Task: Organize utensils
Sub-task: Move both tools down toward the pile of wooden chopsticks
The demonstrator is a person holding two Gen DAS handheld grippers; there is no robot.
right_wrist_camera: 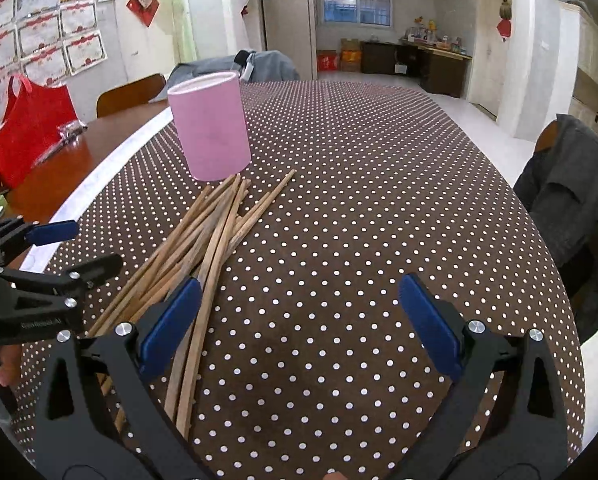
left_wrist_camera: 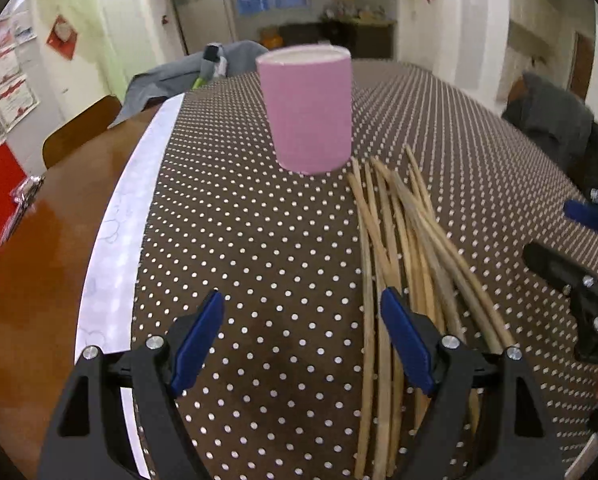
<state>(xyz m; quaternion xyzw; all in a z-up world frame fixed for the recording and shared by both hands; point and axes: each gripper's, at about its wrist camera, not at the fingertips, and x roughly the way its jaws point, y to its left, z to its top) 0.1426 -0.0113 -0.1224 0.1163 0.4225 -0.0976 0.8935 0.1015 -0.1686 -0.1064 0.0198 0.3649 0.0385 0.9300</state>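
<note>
A pink cylindrical holder (left_wrist_camera: 309, 110) (right_wrist_camera: 209, 126) stands upright on the brown polka-dot tablecloth. A loose pile of wooden chopsticks (left_wrist_camera: 403, 248) (right_wrist_camera: 207, 240) lies flat just in front of it. My left gripper (left_wrist_camera: 303, 312) is open above the cloth, its right finger over the near ends of the chopsticks, nothing held. My right gripper (right_wrist_camera: 299, 304) is open too, with its left finger over the chopsticks' near ends. Each gripper also shows in the other's view: the right gripper (left_wrist_camera: 579, 252) at the right edge, the left gripper (right_wrist_camera: 51, 248) at the left edge.
The tablecloth (right_wrist_camera: 359, 200) covers most of a brown wooden table (left_wrist_camera: 39, 260). A red bag (right_wrist_camera: 31, 120) sits at the table's far left. Grey jackets hang on chairs at the far end (right_wrist_camera: 267, 64) and on the right (right_wrist_camera: 571, 184).
</note>
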